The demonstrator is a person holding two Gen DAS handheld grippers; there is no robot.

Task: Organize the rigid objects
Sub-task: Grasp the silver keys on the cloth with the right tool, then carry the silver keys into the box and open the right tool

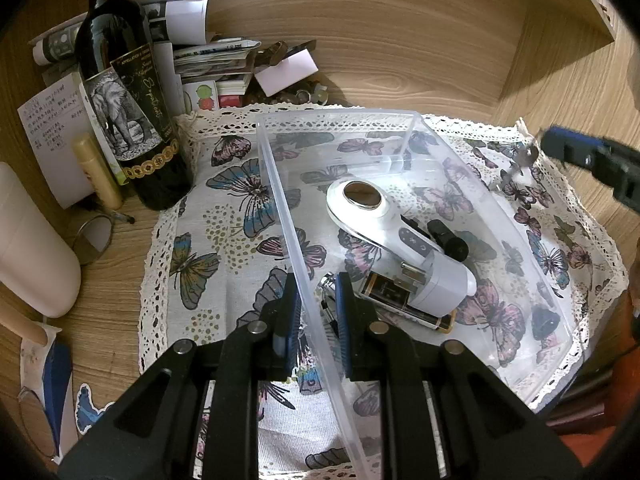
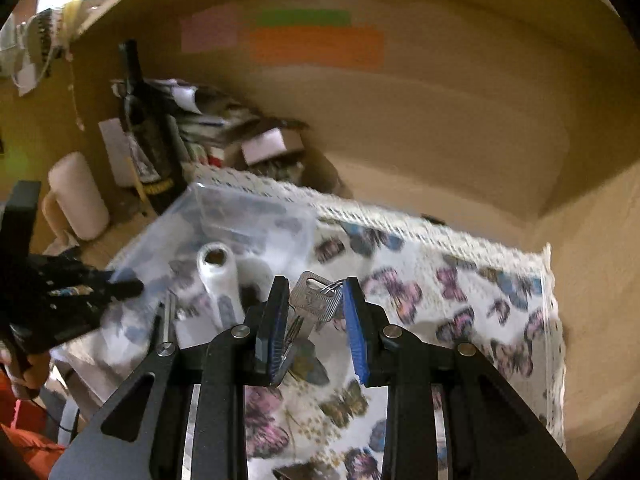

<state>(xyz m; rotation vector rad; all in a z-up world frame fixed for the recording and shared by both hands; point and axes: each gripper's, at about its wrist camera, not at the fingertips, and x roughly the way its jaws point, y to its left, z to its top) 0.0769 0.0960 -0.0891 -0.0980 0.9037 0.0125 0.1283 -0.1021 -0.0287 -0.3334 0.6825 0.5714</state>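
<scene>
A clear plastic bin [image 1: 400, 118] sits on a butterfly cloth [image 1: 224, 216]. Inside lie a white handheld device [image 1: 372, 212], a white plug adapter [image 1: 440, 280], a small black cylinder [image 1: 450, 240] and a dark gold-edged case [image 1: 394, 292]. My left gripper [image 1: 316, 312] is shut on the bin's near-left wall. My right gripper [image 2: 316, 316] holds a silver key bunch [image 2: 316, 300] between its pads, above the cloth right of the bin [image 2: 248, 208]. The right gripper also shows in the left wrist view [image 1: 576, 152] with the keys [image 1: 524, 158] dangling.
A dark wine bottle [image 1: 128, 92], a white cylinder [image 1: 32, 248], a beige tube [image 1: 98, 172], notes and stacked papers [image 1: 216, 64] crowd the back left. Wooden shelf walls [image 1: 540, 60] enclose the back and right. Coloured sticky notes [image 2: 316, 44] hang on the back wall.
</scene>
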